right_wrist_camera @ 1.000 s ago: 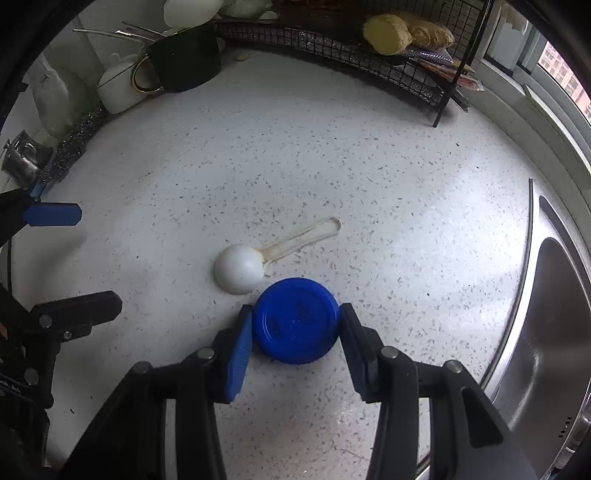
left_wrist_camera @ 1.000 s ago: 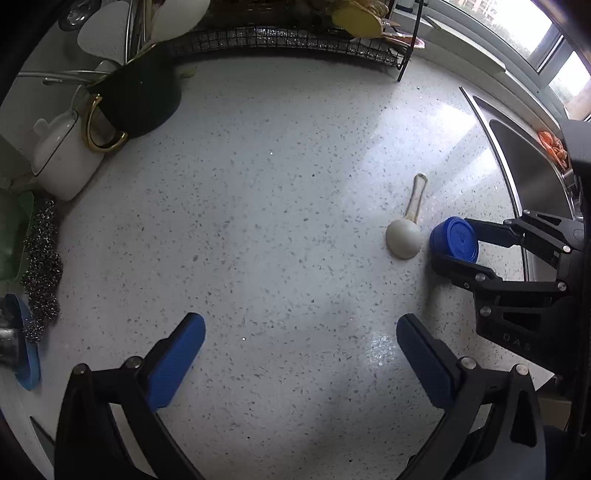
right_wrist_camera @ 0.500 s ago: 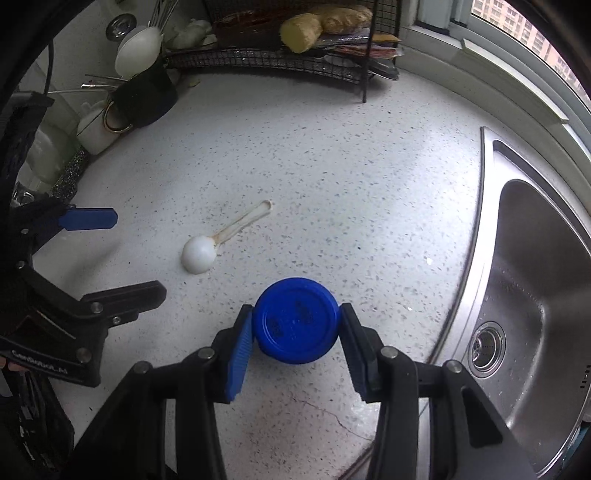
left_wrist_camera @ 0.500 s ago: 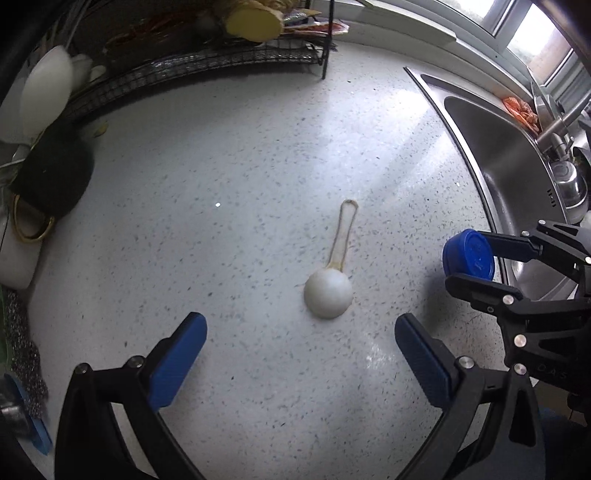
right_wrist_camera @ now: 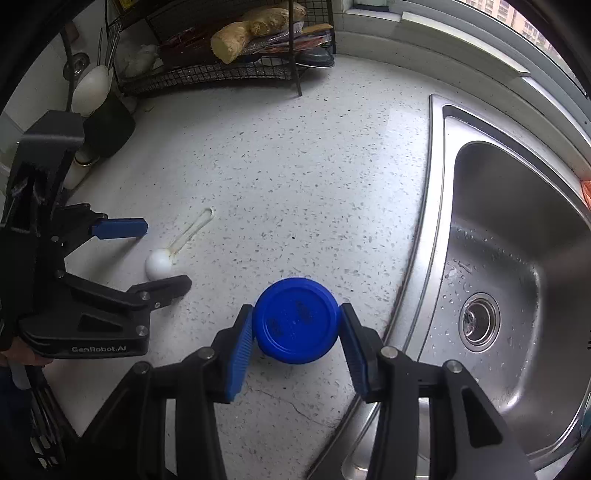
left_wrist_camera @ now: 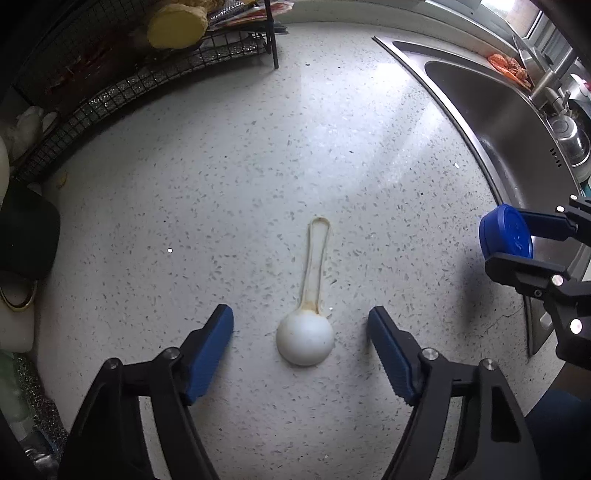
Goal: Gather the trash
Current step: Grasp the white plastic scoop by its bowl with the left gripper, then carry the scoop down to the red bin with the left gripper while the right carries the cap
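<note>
Left gripper [left_wrist_camera: 300, 334]: jaws apart and just been closing, one blue pad either side of the bowl of one white plastic spoon [left_wrist_camera: 308, 314], neither pad touching it; the spoon lies on the speckled countertop [left_wrist_camera: 236, 177], handle pointing away from the tool. Right gripper [right_wrist_camera: 295, 332]: clamped on one round blue lid [right_wrist_camera: 295, 321], held above the counter edge, just left of the steel sink [right_wrist_camera: 517, 258]. Writing: "GenRobot.AI" in white on the left gripper's black body, legible in the right wrist view only; embossed marks on the lid unreadable. Right wrist view alone shows the sink drain [right_wrist_camera: 479, 320] and water drops in the basin; left wrist view alone shows the tap [left_wrist_camera: 550, 79] beyond the sink. Far side of counter: one black wire rack [right_wrist_camera: 229, 74] holding one piece of ginger [right_wrist_camera: 255, 26].
</note>
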`<state>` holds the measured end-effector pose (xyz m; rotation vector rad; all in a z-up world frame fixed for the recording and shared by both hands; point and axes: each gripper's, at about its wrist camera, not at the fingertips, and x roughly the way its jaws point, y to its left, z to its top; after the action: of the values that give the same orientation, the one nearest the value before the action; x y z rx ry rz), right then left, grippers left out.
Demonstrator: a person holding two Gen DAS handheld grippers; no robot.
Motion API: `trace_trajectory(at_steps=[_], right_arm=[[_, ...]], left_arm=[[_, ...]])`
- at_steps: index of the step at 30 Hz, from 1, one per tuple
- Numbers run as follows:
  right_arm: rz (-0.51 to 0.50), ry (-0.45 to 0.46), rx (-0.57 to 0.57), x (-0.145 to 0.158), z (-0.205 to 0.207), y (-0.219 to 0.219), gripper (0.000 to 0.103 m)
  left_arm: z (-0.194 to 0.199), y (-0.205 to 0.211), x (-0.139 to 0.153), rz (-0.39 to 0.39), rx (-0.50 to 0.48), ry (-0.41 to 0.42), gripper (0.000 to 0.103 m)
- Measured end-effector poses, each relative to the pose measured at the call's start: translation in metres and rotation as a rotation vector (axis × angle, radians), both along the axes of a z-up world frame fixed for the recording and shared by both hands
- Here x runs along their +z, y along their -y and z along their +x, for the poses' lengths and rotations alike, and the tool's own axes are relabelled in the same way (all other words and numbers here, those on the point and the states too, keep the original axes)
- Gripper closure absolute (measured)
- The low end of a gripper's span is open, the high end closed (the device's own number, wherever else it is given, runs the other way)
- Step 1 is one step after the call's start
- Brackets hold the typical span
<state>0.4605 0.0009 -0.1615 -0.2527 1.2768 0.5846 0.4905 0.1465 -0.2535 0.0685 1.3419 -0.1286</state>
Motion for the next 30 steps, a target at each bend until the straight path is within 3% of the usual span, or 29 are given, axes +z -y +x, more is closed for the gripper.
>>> trace_trajectory(at_steps=[1, 3, 5, 15, 24, 30], right_arm=[[0.001, 0.0, -0.006, 0.001, 0.0, 0.001, 0.06], [0.006, -0.002, -0.015, 0.0, -0.004, 0.003, 0.06], [0.009, -0.002, -0.018, -0.002, -0.006, 0.007, 0.06], [0.017, 0.018, -0.019, 0.004, -0.027, 0.014, 0.06], [0.042, 0.075, -0.046, 0.028, -0.056, 0.043, 0.06], [0.059, 0.107, -0.062, 0.044, -0.096, 0.075, 0.06]], left_arm=[[-0.001, 0.001, 0.001, -0.001, -0.003, 0.003, 0.04], [-0.001, 0.006, 0.004, -0.004, -0.006, 0.008, 0.063], [-0.002, 0.009, 0.006, -0.007, -0.006, 0.007, 0.077], [-0.035, 0.011, 0.015, 0.003, 0.048, 0.025, 0.078], [-0.073, 0.036, 0.061, -0.011, 0.043, 0.103, 0.078], [-0.111, 0.067, 0.09, -0.007, 0.005, 0.151, 0.078]])
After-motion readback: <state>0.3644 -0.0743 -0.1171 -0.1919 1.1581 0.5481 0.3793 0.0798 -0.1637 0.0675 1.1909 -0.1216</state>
